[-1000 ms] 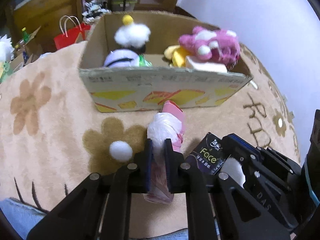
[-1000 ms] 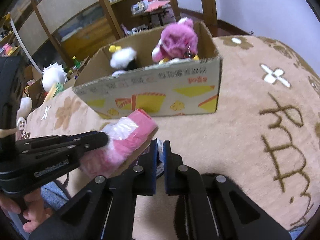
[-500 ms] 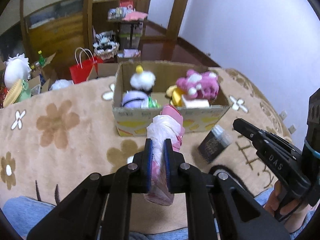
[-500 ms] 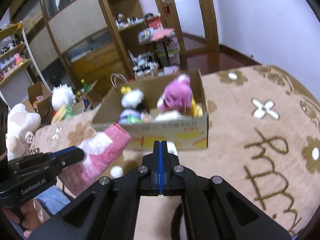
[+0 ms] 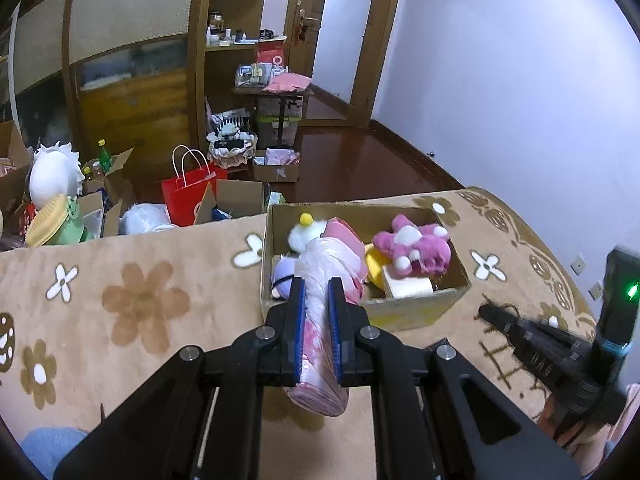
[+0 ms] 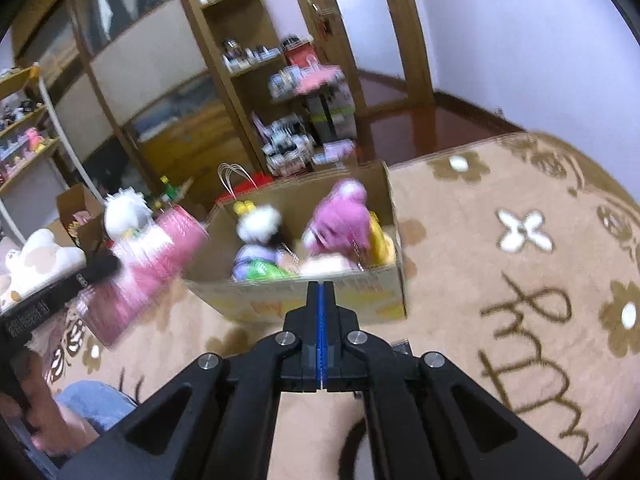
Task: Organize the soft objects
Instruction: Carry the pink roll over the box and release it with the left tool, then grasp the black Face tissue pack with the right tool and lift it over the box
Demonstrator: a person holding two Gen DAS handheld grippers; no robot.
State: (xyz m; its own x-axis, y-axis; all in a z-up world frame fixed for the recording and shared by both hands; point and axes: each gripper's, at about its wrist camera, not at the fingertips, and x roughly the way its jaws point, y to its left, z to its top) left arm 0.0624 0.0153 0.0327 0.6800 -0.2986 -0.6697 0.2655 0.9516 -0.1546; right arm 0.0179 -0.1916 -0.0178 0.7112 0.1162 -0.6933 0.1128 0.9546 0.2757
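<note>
My left gripper [image 5: 317, 282] is shut on a pink soft pack in clear plastic [image 5: 320, 344] and holds it high above the rug, in front of the cardboard box [image 5: 416, 312]. The box holds a pink plush [image 5: 412, 248], a white fluffy plush with a yellow ball [image 5: 300, 232] and a purple toy [image 5: 282, 276]. In the right wrist view the pack [image 6: 152, 264] hangs left of the box [image 6: 360, 304]. My right gripper [image 6: 320, 286] is shut and empty, above the rug before the box; it shows at lower right in the left wrist view [image 5: 486, 312].
A beige flowered rug [image 5: 140, 300] covers the surface. Behind it are a red paper bag [image 5: 188, 192], open cartons, a white plush [image 5: 52, 176] and wooden shelves. A white plush [image 6: 36, 264] lies at the left in the right wrist view.
Both grippers rose well above the rug. The left one lifted the pink pack up level with the box top. The right gripper's jaws closed fully, and the dark packet left view.
</note>
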